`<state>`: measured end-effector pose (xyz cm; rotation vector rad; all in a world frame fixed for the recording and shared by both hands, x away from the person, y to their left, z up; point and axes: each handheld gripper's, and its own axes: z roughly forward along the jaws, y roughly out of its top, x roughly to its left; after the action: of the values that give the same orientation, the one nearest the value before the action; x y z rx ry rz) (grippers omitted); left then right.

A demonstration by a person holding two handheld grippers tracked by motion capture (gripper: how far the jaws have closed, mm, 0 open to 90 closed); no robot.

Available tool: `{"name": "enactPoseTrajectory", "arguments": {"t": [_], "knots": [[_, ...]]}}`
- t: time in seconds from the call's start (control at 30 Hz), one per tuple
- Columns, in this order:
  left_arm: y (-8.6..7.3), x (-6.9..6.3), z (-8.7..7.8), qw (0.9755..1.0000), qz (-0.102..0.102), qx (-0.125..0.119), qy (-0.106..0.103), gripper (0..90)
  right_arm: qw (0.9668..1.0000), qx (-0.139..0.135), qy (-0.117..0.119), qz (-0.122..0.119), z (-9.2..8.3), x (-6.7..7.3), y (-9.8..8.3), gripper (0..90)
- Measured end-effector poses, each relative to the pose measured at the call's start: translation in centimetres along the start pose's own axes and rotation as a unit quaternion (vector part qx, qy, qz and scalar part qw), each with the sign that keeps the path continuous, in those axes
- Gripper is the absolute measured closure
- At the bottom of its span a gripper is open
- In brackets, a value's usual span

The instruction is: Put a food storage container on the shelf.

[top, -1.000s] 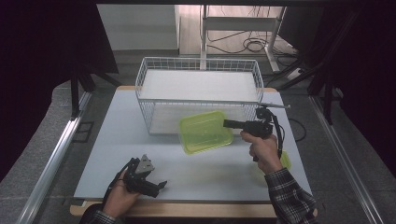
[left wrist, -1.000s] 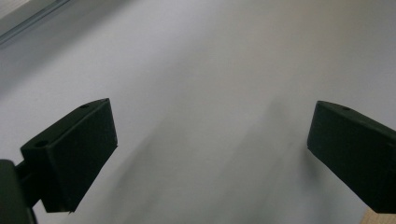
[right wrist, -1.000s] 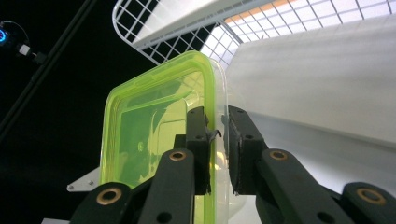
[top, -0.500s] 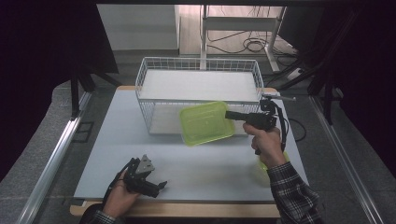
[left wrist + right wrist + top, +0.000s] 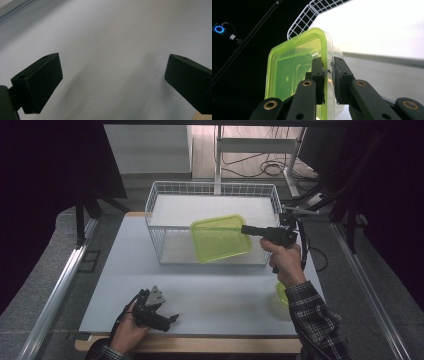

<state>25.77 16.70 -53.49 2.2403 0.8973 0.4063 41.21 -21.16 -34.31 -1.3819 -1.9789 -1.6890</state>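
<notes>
A yellow-green plastic container (image 5: 220,239) with its lid on hangs in the air at the front of the white wire basket (image 5: 161,206), tilted. My right gripper (image 5: 246,229) is shut on its right rim. In the right gripper view the two jaws pinch the container's rim (image 5: 327,50), one pad (image 5: 318,72) on the lid side and the other on the clear body. My left gripper (image 5: 170,319) rests low over the table's front left, held by a hand, and its jaws stand open with nothing between them; the left gripper view looks between the open fingertips (image 5: 41,80) at bare table.
The grey-white table top (image 5: 115,270) lies around the basket. A second yellow-green item (image 5: 281,294) sits on the table at the right, partly hidden by the right forearm. Metal rails run along both sides. Cables lie on the floor behind the basket.
My right gripper has lifted the green container off the table and carried it up and back toward the basket's front wall. The left gripper has stayed in place.
</notes>
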Motion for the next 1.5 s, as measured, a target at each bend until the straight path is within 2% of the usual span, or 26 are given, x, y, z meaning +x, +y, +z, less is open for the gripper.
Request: {"name": "enactPoseTrajectory", "arguments": {"t": [0.2,0.9,1.27,1.5], "knots": [[0.0,0.0,0.0,1.0000,0.000,0.000,-0.001,1.4,0.9999,-0.007,-0.012,-0.010,0.5,0.6,1.4,80.2],[-0.1,0.0,0.1,1.0000,0.001,0.005,-0.001,1.4,0.9980,-0.039,-0.048,-0.012,2.4,1.2,5.2,80.2],[-0.1,0.0,0.1,1.0000,0.002,0.007,-0.001,1.4,0.9951,-0.055,-0.081,-0.014,3.7,1.0,6.7,80.1],[-0.1,0.0,0.1,1.0000,0.003,0.007,-0.001,1.4,0.9928,-0.058,-0.103,-0.016,4.4,0.6,6.8,80.0]]}}
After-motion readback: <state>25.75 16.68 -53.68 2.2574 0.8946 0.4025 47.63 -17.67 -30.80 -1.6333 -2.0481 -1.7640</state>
